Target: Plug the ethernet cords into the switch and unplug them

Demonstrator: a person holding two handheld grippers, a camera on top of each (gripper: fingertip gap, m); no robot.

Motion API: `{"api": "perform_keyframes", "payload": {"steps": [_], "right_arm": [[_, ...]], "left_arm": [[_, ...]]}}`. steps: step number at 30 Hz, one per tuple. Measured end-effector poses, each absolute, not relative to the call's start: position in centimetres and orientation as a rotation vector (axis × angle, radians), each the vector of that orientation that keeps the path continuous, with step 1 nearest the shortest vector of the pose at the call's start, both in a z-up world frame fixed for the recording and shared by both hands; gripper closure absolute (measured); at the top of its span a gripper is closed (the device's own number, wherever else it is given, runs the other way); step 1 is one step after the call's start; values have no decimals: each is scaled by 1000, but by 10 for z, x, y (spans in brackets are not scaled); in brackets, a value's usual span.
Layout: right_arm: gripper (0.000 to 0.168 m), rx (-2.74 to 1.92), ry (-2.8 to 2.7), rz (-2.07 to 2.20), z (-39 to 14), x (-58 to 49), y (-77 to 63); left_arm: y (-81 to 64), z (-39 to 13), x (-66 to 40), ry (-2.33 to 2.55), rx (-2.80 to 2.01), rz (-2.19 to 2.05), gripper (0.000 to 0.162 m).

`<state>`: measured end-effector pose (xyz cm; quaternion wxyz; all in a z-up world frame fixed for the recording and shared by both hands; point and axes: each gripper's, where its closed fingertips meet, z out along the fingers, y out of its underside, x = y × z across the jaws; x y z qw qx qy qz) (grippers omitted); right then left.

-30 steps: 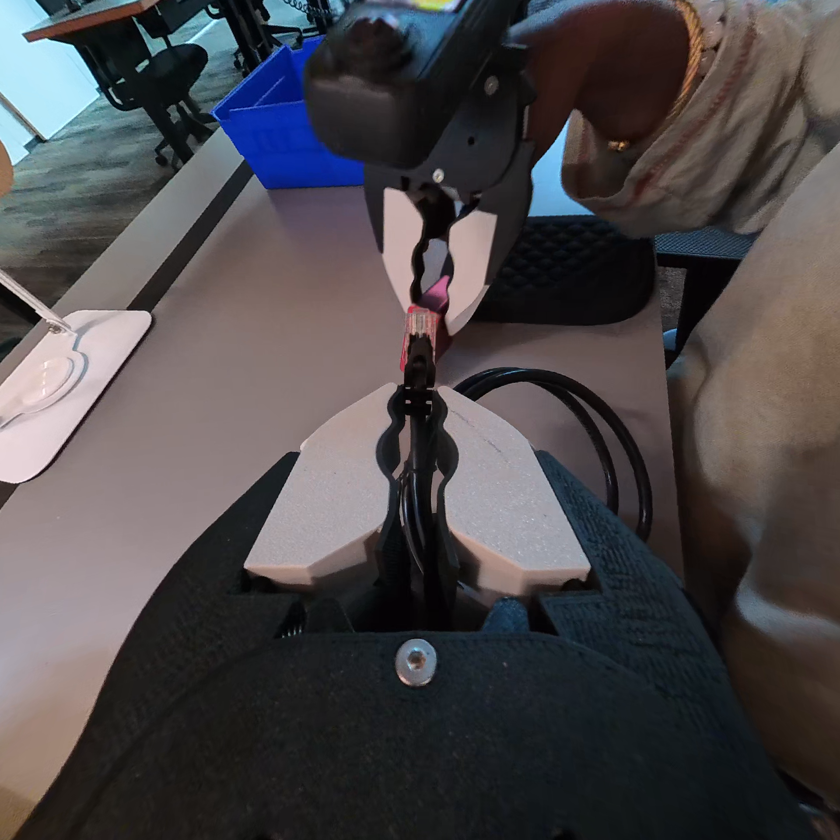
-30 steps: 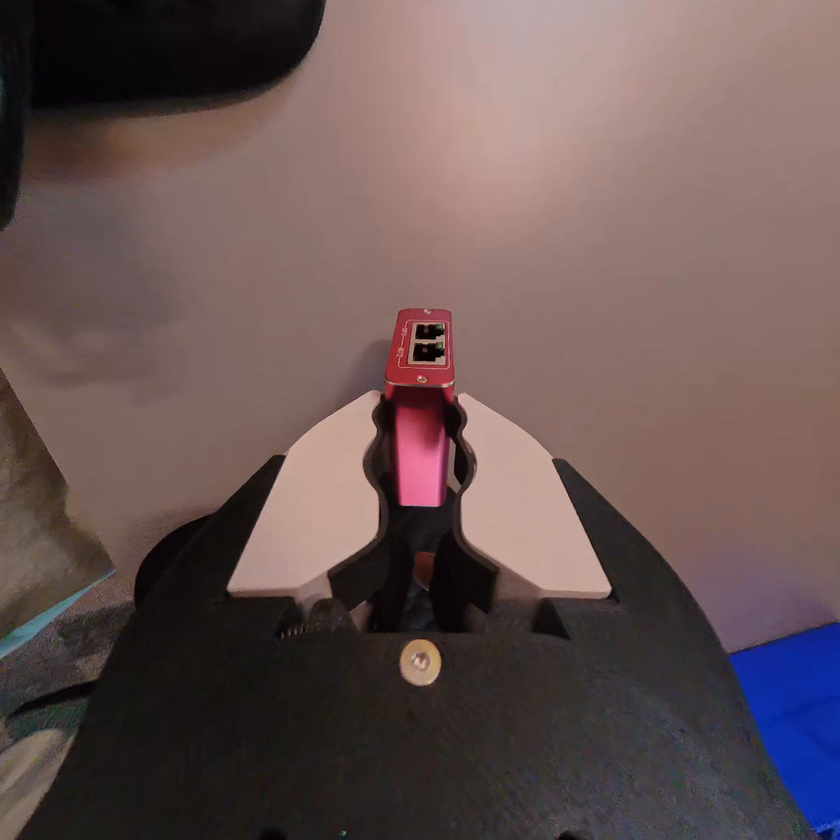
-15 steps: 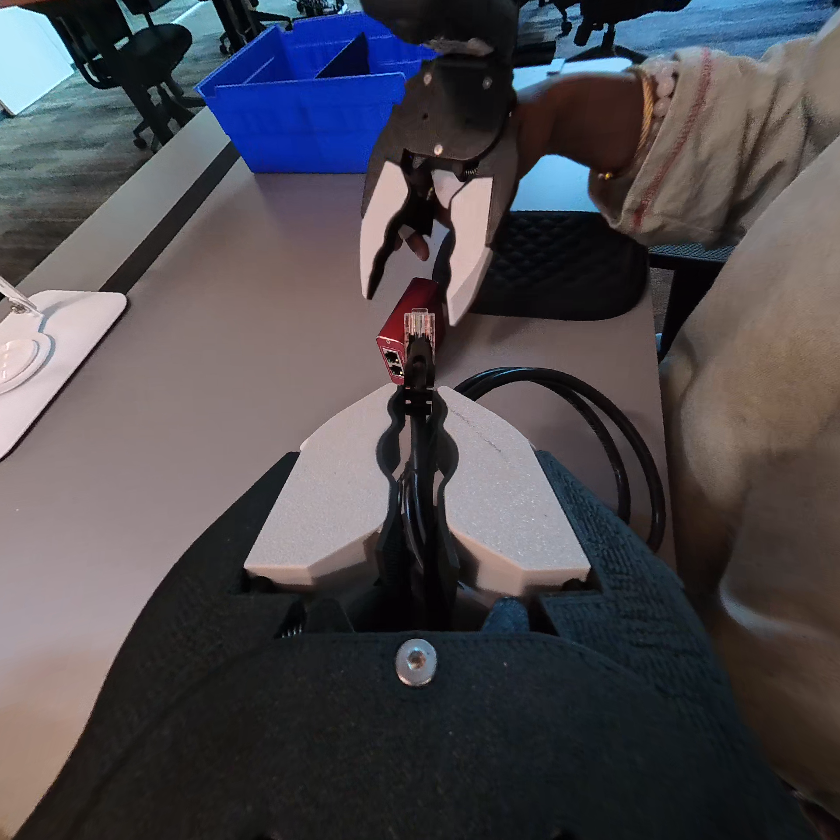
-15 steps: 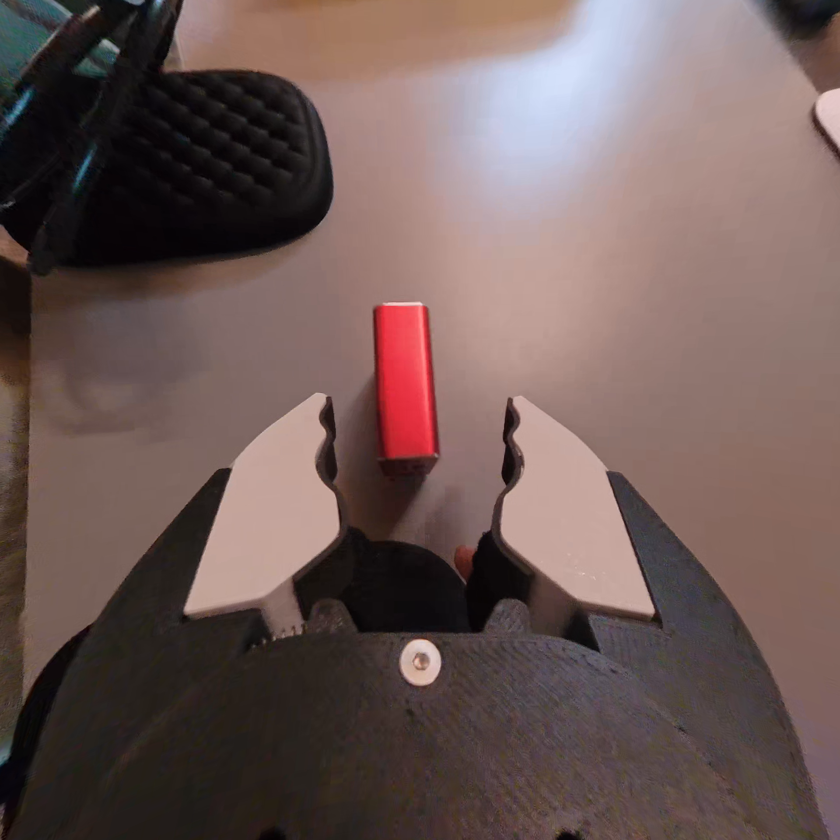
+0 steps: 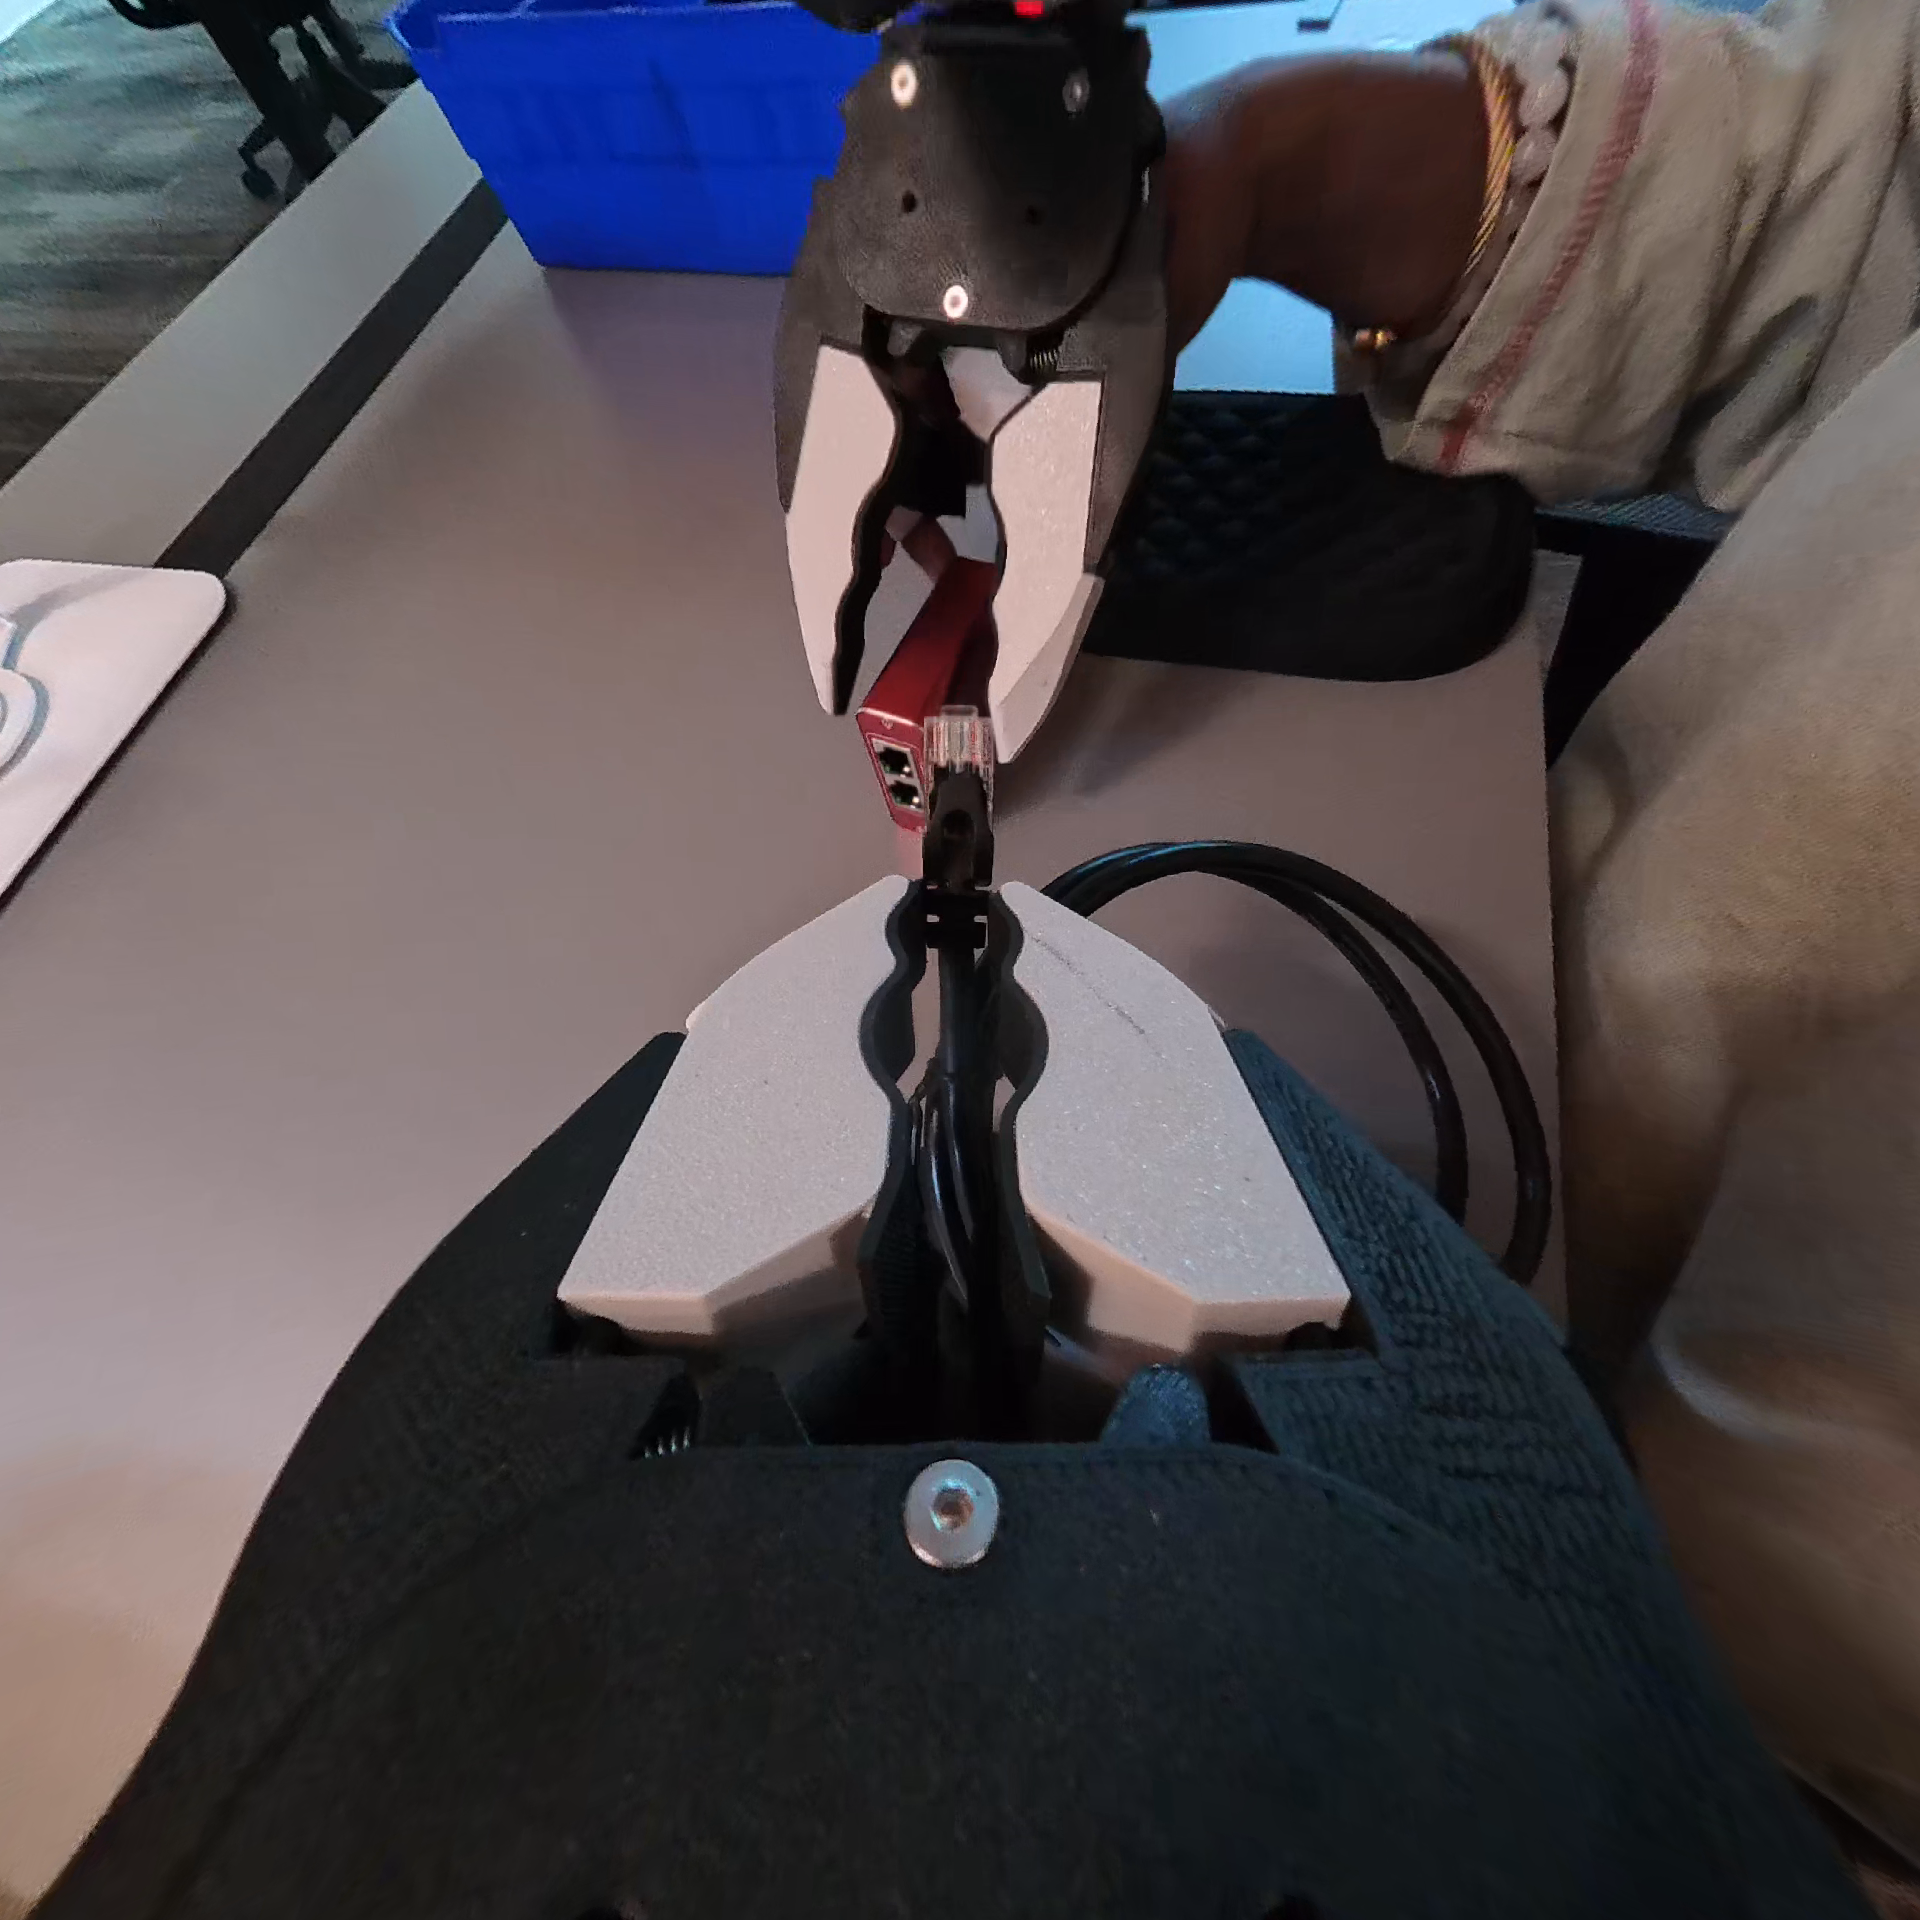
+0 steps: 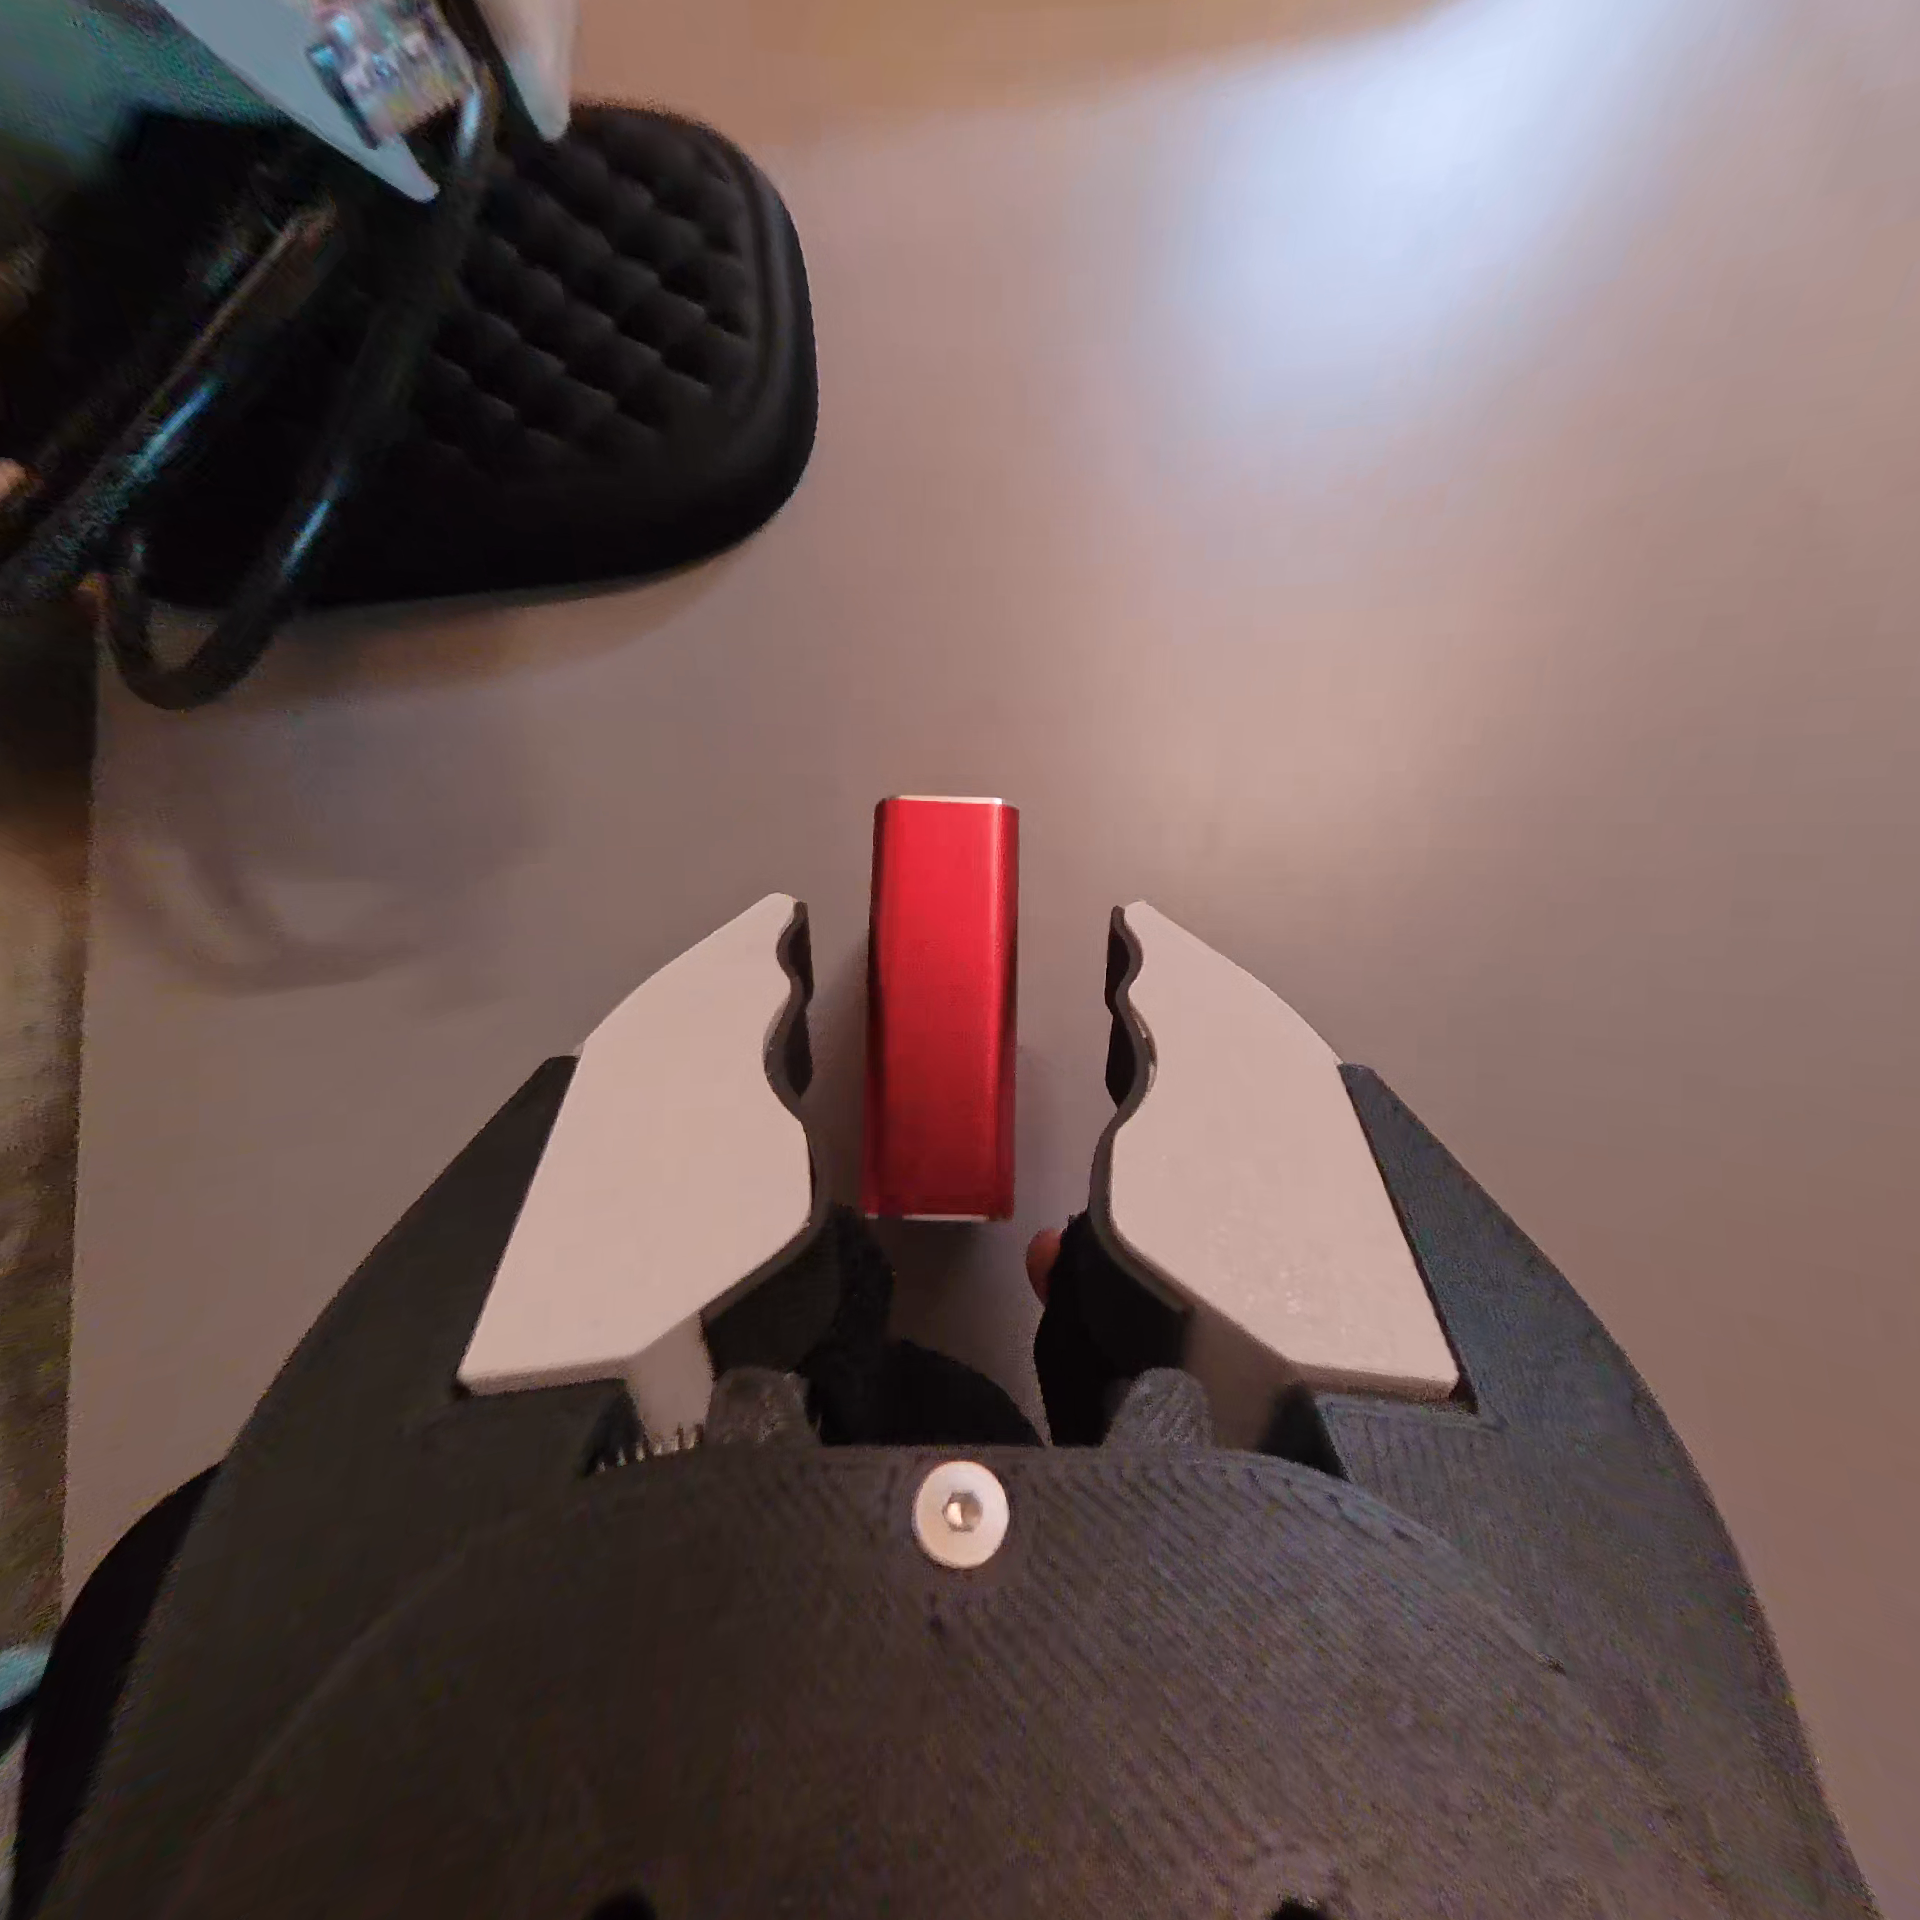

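A small red switch [image 5: 920, 649] lies on the brown table [image 5: 468, 727], its two ports facing my left gripper. My left gripper [image 5: 951, 896] is shut on a black ethernet cord [image 5: 1455, 1039]. The cord's clear plug [image 5: 961, 738] sticks out past the fingertips, just short of the ports and a little to their right. My right gripper [image 6: 956, 914] is open, its fingers on either side of the switch [image 6: 940, 1008] without touching it. It also shows in the left wrist view [image 5: 920, 717], pointing down over the switch. The plug [image 6: 390, 78] appears at the right wrist view's top left.
A black quilted pad [image 5: 1299, 540] lies behind the switch, also seen in the right wrist view [image 6: 603, 364]. A blue bin [image 5: 644, 135] stands at the back. A white pad [image 5: 83, 675] lies at the left. A person's sleeve [image 5: 1662, 260] and the table edge are on the right. Some 12 cm of space lies between my two pairs of fingers.
My right gripper let go of the switch, leaving it lying on the table, and has since come down with open fingers on either side of it. My left gripper still holds the cord.
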<state>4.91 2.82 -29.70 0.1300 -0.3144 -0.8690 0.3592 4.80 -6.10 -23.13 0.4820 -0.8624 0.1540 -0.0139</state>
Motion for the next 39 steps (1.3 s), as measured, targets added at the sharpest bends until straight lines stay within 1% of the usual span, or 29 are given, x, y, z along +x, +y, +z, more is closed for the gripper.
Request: {"api": "perform_keyframes", "payload": {"steps": [3, 5, 8, 11, 15, 19, 21, 24, 28, 36, 39], "right_arm": [[121, -896, -2656, 808, -310, 50, 29], [137, -880, -2715, 656, -321, 50, 31], [136, -844, -2711, 564, -322, 51, 32], [139, -663, -2551, 491, -316, 42, 39], [139, -348, -2173, 665, -265, 36, 25], [139, -170, -1911, 556, -233, 36, 20], [139, -111, -1810, 516, -224, 36, 15], [139, -16, -1715, 358, -221, 35, 16], [139, 35, -1679, 283, -219, 32, 17], [139, 47, -1682, 218, -227, 31, 17], [139, 62, -1682, 192, -229, 30, 19]], "left_arm": [[-59, -236, 46, 371, -2125, -25, 151], [-58, -239, 47, 372, -2129, -34, 151], [-58, -241, 46, 358, -2137, -37, 151], [-57, -242, 44, 338, -2148, -37, 151], [-56, -244, 40, 325, -2191, 34, 150], [-52, -241, 45, 303, -2225, 94, 151], [-49, -241, 49, 270, -2234, 43, 151], [-46, -242, 56, 205, -2244, -166, 151], [-47, -245, 55, 154, -2306, -379, 151], [-32, -232, 60, 240, -2313, -308, 151], [-31, -243, 49, 262, -2404, -158, 151]]}}
